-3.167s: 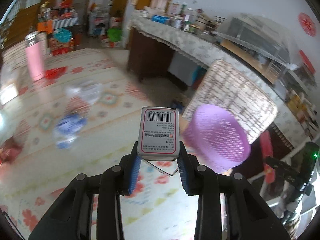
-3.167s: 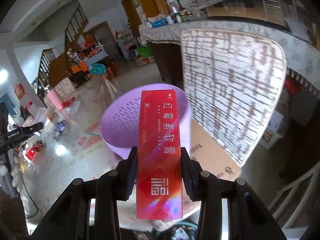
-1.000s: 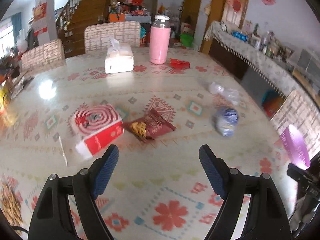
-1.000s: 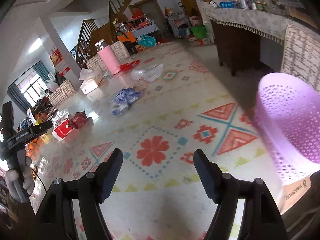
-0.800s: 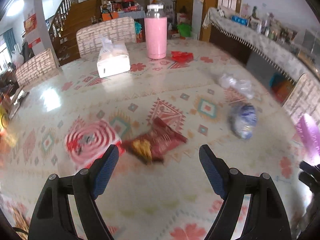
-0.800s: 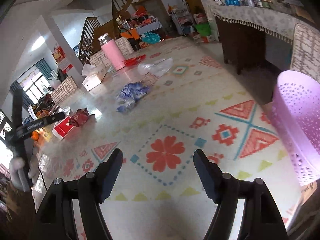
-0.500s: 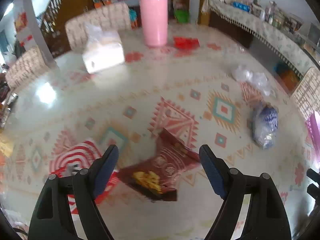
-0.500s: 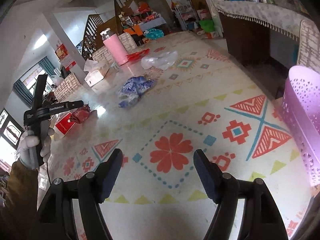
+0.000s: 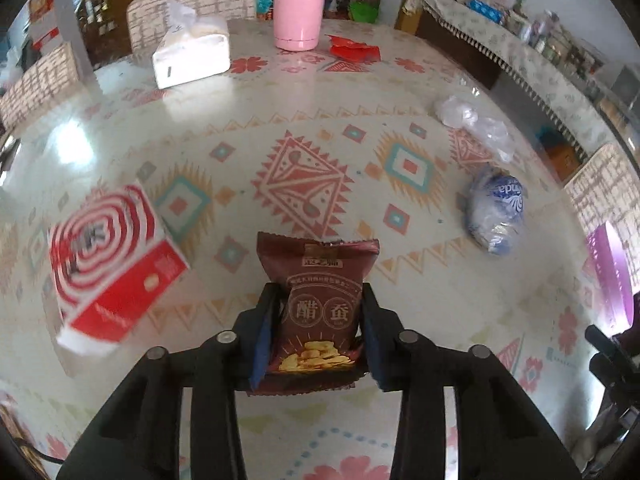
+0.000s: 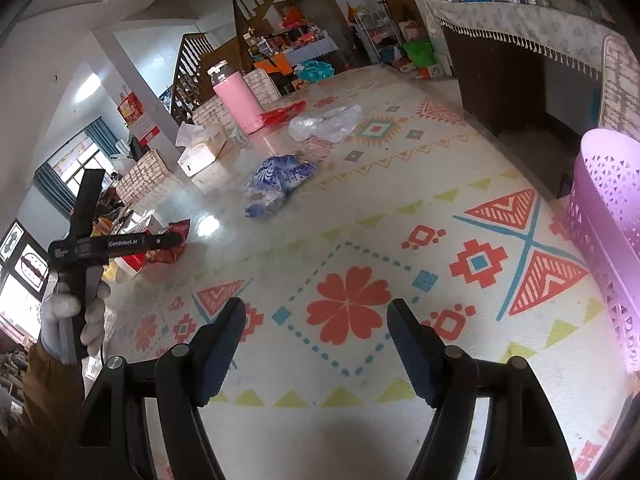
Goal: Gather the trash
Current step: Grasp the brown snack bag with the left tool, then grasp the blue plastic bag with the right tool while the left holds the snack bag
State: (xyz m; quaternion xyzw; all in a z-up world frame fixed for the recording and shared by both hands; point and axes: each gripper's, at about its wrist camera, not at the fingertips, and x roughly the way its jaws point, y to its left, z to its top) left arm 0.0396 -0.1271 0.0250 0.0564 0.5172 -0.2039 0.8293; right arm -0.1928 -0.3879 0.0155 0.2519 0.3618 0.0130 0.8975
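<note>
Left gripper point(image 9: 319, 316): my fingers are closed on the dark red snack packet point(image 9: 318, 312), squeezing it on both sides near its lower half; its sealed top edge points away from me toward 12 o'clock.
Right gripper point(image 10: 316, 344): my fingers stand wide apart with nothing between them, above the red flower print on the patterned tablecloth point(image 10: 400, 208).
Snack packet seen from my right side: it shows at 9 o'clock, a crumpled red shape point(image 10: 166, 250) under the black bar of the left tool, which my white-gloved left hand point(image 10: 74, 316) grips.
Red and white box point(image 9: 108, 264): at 9 o'clock of the held packet, lying flat on the table, blurred.
Blue and white plastic bag point(image 9: 496, 212): at 2 o'clock of the packet, well apart from it, crumpled on the table; in the right view it is at 11 o'clock point(image 10: 278, 184).
Clear plastic bag point(image 9: 472, 120): beyond the blue one, toward 1 o'clock.
Red wrapper point(image 9: 352, 46): far across the table, just beside the pink tumbler point(image 9: 300, 4) at 12 o'clock.
Tissue box point(image 9: 192, 52): at 11 o'clock, near the tumbler.
Purple basket point(image 10: 612, 236): at 3 o'clock of my right gripper, at the table's edge; whether it sits on the table or beside it I cannot tell.
</note>
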